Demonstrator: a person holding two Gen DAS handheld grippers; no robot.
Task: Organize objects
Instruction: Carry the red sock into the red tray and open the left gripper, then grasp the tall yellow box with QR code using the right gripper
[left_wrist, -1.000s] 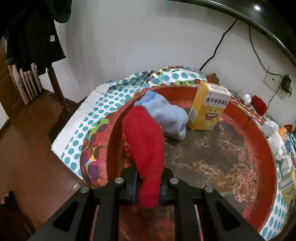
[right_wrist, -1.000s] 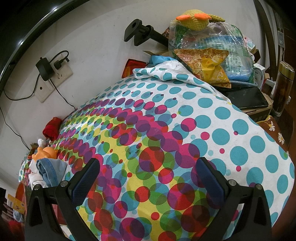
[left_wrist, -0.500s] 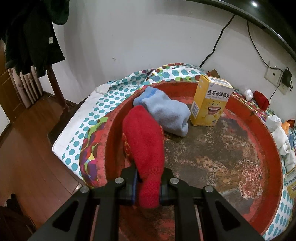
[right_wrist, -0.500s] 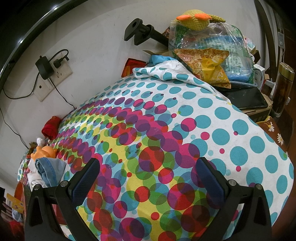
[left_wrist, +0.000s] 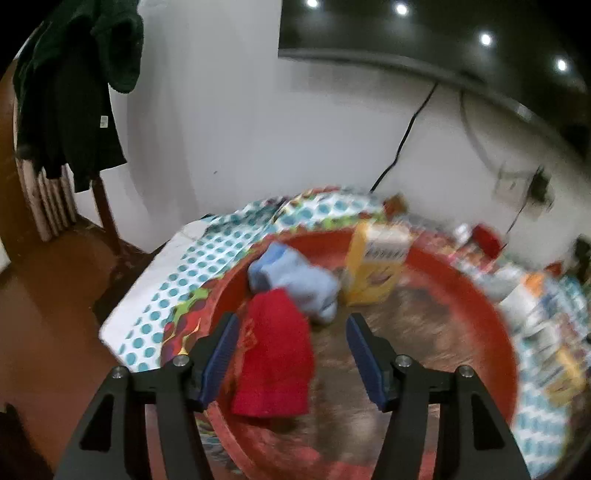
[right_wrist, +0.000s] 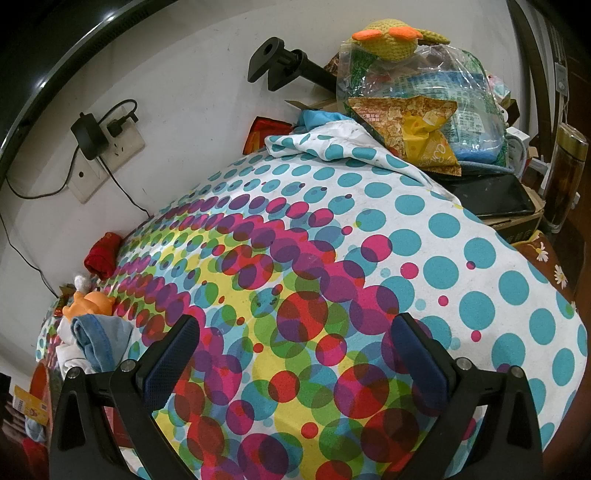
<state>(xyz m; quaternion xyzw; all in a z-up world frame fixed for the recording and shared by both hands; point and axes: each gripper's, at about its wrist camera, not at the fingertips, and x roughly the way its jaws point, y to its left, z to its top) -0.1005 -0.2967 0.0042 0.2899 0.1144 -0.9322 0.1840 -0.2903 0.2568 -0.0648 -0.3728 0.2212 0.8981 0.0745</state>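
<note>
In the blurred left wrist view, a red sock (left_wrist: 275, 362) lies at the near left of the round red tray (left_wrist: 491, 325). My left gripper (left_wrist: 291, 321) is opening above it; the sock is between the spread blue pads (left_wrist: 221, 347), which stand apart from it. A light blue sock (left_wrist: 291, 280) and a yellow box (left_wrist: 375, 266) rest further back in the tray. My right gripper (right_wrist: 297, 323) stands open and empty over the polka-dot cloth (right_wrist: 406, 236).
Loose items lie on the cloth left of the right gripper: a blue garment (right_wrist: 98, 339), an orange toy (right_wrist: 90, 304), another red sock (right_wrist: 101, 254). A bag of snacks (right_wrist: 417, 99) and a bottle (right_wrist: 567, 177) stand at the far right. Dark clothes (left_wrist: 70, 92) hang left of the tray.
The left gripper's jaws have opened and let go of the red sock, which now lies in the tray. That gripper has lifted and tilted up. The right gripper has not moved.
</note>
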